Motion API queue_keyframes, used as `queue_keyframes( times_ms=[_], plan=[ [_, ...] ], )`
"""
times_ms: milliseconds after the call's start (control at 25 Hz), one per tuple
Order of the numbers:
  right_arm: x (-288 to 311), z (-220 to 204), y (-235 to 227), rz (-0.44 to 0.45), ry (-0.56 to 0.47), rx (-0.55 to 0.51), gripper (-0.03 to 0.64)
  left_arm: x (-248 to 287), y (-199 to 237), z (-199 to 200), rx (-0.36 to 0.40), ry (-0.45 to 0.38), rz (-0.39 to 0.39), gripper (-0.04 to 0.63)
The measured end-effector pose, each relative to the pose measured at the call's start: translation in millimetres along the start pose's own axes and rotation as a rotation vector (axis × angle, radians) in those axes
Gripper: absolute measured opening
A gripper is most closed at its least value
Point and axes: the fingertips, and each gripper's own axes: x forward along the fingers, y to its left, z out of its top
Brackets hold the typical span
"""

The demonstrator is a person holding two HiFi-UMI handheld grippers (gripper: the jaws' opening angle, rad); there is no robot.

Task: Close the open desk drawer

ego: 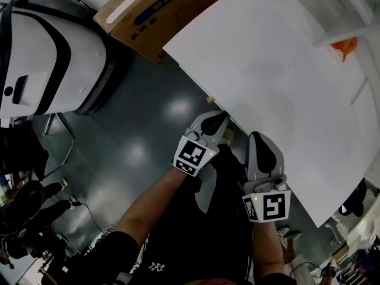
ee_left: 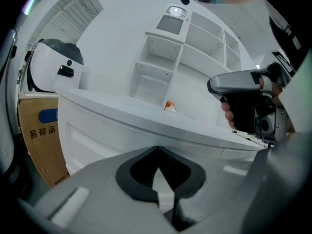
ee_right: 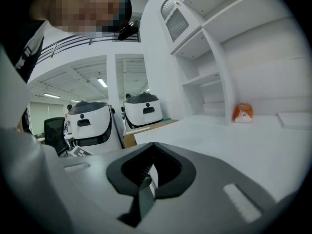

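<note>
Robot lab or office: white desk (ego: 267, 70), office chair (ee_right: 53, 130), white robots (ee_right: 92, 125).

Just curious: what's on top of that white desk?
A small orange object by the shelf unit; most of the desk looks bare. The left gripper covers part of its near edge.

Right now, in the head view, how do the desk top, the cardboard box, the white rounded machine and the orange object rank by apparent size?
1. desk top
2. white rounded machine
3. cardboard box
4. orange object
Machine and box are cut by the frame edge; only visible parts compared.
</note>
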Motion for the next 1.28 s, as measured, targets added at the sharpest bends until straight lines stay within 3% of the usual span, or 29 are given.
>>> queue_keyframes(
  times_ms=[200, 480, 960, 1280],
  plan=[
    [-2, 5, 1, 0.002, 0.002, 0.007, 0.021, -2, -2, 4, -0.001, 0.014, -0.009, 0.002],
    [-10, 27, 13, -0.004, 0.0, 0.023, 0.021, -26, -13, 44, 0.018, 0.02, -0.017, 0.002],
    [-46, 82, 45, -0.041, -0.012, 0.073, 0.021, -103, -66, 147, -0.019, 0.013, -0.064, 0.002],
    [-76, 140, 83, -0.014, -0.053, 0.025, 0.021, -160, -105, 221, 0.002, -0.04, -0.074, 0.002]
  ],
)
